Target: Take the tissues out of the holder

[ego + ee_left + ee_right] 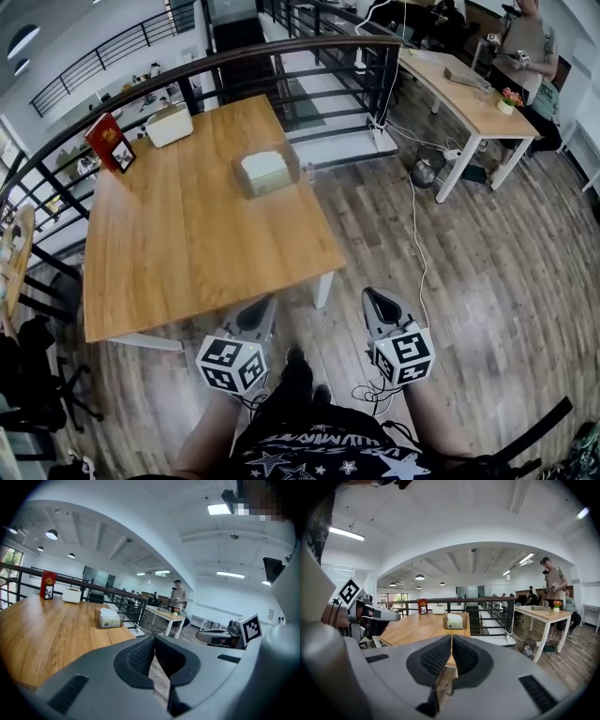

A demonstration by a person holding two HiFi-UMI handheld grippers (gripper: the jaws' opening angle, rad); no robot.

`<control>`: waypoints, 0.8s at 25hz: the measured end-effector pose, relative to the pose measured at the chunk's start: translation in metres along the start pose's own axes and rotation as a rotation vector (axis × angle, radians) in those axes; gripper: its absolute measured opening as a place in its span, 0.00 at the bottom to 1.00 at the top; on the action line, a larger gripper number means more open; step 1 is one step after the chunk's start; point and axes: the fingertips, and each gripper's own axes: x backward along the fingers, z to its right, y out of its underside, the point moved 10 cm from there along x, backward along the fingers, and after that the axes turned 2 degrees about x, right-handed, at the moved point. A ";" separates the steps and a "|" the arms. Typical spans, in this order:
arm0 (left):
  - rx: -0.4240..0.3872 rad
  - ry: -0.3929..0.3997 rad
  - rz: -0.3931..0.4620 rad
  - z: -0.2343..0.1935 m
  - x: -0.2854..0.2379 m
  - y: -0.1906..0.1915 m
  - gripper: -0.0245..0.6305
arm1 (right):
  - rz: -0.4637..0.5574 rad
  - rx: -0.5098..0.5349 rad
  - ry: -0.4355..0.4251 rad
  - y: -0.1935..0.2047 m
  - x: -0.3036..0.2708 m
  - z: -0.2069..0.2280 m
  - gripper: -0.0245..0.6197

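The tissue holder (265, 173) is a clear-sided box with a white pack of tissues in it. It stands near the far right edge of the wooden table (178, 253). It also shows small in the left gripper view as the holder (109, 618) and in the right gripper view as the holder (455, 621). My left gripper (263, 307) hangs over the table's near right corner, shut and empty. My right gripper (374, 297) is over the floor to the right of the table, also shut with nothing in it. Both are well short of the holder. The jaws meet in the left gripper (154, 640) and the right gripper (452, 638).
A white box (170, 124) and a red framed sign (111, 142) stand at the table's far left. A dark curved railing (281, 52) runs behind the table. A second table (469, 94) with a person beside it stands at the far right. Cables (412, 216) trail across the floor.
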 end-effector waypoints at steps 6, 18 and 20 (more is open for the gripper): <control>0.000 0.007 -0.008 -0.039 -0.048 -0.004 0.06 | -0.029 0.004 0.018 0.002 -0.043 0.017 0.07; -0.007 0.042 0.008 -0.125 -0.127 -0.080 0.06 | -0.015 0.040 0.033 -0.065 -0.156 0.047 0.07; -0.014 0.049 0.011 -0.140 -0.135 -0.092 0.06 | -0.014 0.048 0.031 -0.076 -0.174 0.046 0.07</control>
